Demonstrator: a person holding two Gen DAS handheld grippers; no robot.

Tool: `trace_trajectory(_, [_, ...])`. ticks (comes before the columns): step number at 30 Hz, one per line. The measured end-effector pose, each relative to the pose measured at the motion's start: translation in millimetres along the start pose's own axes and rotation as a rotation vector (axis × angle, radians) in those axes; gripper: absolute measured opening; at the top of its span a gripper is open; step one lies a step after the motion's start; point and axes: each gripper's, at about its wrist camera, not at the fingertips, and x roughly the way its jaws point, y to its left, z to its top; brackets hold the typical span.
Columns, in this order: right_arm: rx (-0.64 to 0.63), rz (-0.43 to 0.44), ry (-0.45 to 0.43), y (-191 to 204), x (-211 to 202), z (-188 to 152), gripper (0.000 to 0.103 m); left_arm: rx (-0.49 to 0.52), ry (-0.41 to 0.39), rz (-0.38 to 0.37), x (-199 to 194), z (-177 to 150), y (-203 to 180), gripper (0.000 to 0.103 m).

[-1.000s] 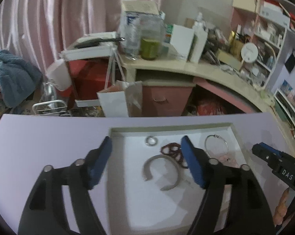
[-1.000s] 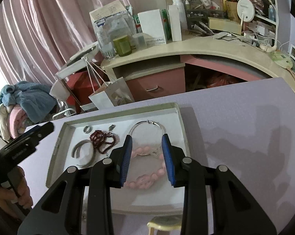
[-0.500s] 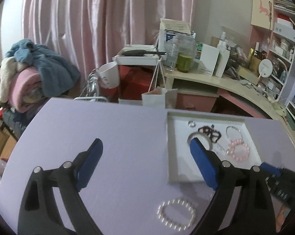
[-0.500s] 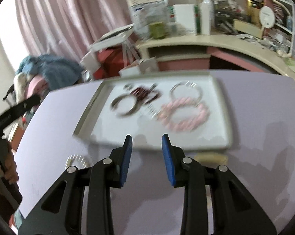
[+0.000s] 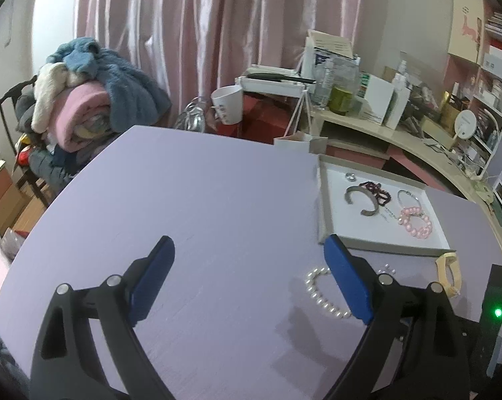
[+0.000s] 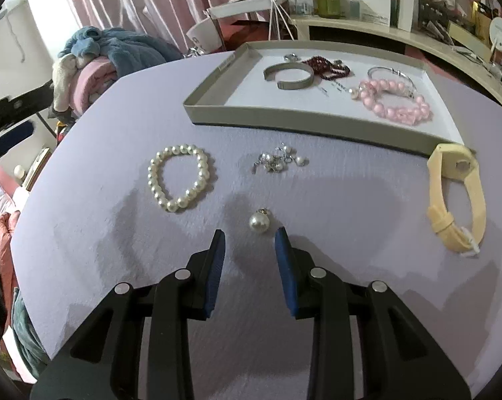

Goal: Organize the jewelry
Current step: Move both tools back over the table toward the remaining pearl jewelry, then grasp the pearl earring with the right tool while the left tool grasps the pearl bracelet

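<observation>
Our right tool [image 6: 250,243] hangs partly open and empty before a loose pearl [image 6: 259,223] on the bench [image 6: 350,206]; our left tool [image 5: 249,255], just widened, holds nothing.

Almost no writing can be read. Beyond the left gripper, the white cup [image 5: 228,105] bears a small block of dark print on its side, too small to make out. The tall white carton [image 5: 329,54] on the desk behind it carries several lines of dark print, also illegible. Ahead of the right gripper, the tray [image 6: 217,101] has a small label on its left wall and faint printed characters on its white floor; neither can be read.
</observation>
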Motion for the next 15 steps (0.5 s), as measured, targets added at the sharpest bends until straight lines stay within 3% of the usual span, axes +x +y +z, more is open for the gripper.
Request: trace_trajectory(15, [-0.109,-0.107,-0.034,16,8,1,0.026,-0.027,0.021,0.025,-9,-12,12,0.091])
